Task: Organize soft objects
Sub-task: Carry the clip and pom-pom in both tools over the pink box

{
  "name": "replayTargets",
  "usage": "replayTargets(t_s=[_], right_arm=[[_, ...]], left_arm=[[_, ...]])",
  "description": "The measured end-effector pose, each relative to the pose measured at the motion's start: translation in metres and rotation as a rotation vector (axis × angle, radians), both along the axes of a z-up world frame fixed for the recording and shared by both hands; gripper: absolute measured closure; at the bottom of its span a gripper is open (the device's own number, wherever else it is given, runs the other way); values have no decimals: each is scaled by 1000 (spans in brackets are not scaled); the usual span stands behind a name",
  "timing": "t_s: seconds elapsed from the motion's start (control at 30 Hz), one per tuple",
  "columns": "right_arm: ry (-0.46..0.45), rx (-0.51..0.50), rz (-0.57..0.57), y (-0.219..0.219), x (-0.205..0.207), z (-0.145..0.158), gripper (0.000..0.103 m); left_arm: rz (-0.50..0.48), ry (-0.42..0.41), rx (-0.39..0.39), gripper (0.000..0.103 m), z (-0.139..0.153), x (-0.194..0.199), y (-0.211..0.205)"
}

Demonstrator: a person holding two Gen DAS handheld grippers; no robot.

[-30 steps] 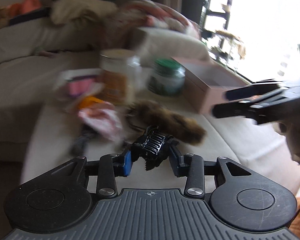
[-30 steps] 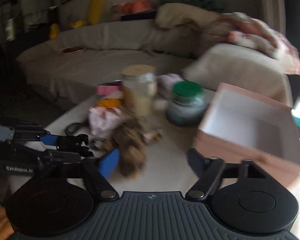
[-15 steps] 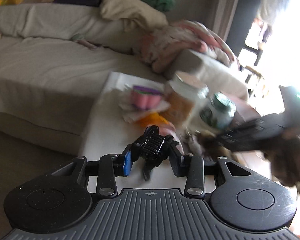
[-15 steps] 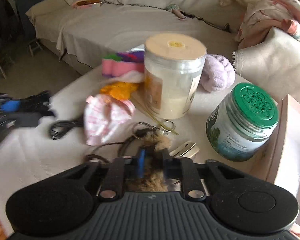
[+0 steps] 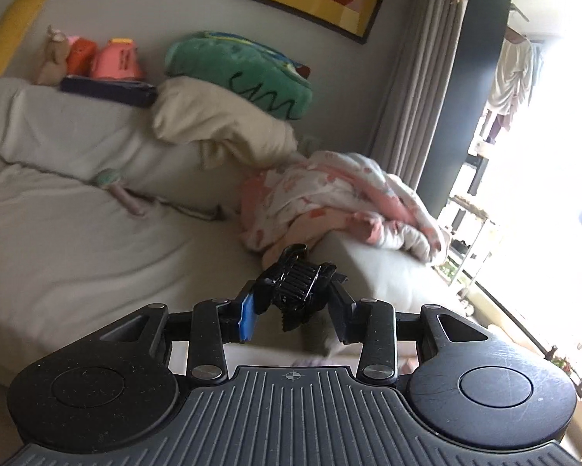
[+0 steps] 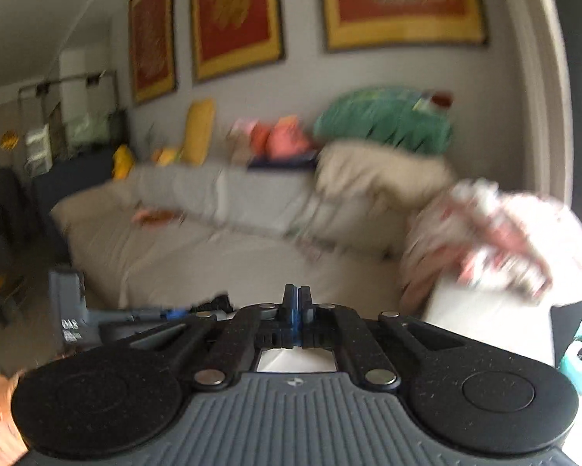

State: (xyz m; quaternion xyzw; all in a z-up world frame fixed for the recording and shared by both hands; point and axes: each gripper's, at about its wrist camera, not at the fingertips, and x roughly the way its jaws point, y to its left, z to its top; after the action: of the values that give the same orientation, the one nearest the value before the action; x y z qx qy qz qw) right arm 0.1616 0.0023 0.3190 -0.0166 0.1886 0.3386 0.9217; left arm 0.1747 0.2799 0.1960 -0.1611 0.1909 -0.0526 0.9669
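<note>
Black hair claw (image 5: 297, 283) clamped in left gripper (image 5: 293, 306) above sofa (image 5: 96, 240).

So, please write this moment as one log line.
left gripper: shut on black hair claw | right gripper: shut, nothing visible between fingers | both raised, facing sofa

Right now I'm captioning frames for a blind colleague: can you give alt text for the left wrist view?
The left gripper holds a black claw hair clip between its fingers, raised before a grey sofa piled with a cream pillow, green cushion and pink blanket.
</note>
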Motion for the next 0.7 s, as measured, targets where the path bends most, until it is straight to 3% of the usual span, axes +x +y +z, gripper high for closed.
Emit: replayTargets(t_s=[0.1, 0.23, 0.3, 0.4, 0.53, 0.6, 0.7], right_arm=[[-40, -21, -17, -13, 5, 11, 103], [120, -99, 36, -21, 23, -29, 101], [206, -139, 55, -17, 27, -68, 94], [365, -177, 39, 2, 37, -137, 65], [480, -203, -31, 35, 43, -214, 62], [486, -217, -96, 51, 44, -240, 61], [452, -250, -135, 72, 44, -264, 60]], left_arm=[[-15, 4, -3, 60, 5, 17, -16], [-56, 2, -39, 60, -9, 7, -32], [-79, 9, -27, 60, -23, -9, -42], [-91, 16, -11, 60, -47, -41, -55], [-80, 35, 18, 60, -78, -76, -64], [-62, 47, 28, 60, -92, -86, -62], [-30, 71, -16, 60, -111, -96, -54]])
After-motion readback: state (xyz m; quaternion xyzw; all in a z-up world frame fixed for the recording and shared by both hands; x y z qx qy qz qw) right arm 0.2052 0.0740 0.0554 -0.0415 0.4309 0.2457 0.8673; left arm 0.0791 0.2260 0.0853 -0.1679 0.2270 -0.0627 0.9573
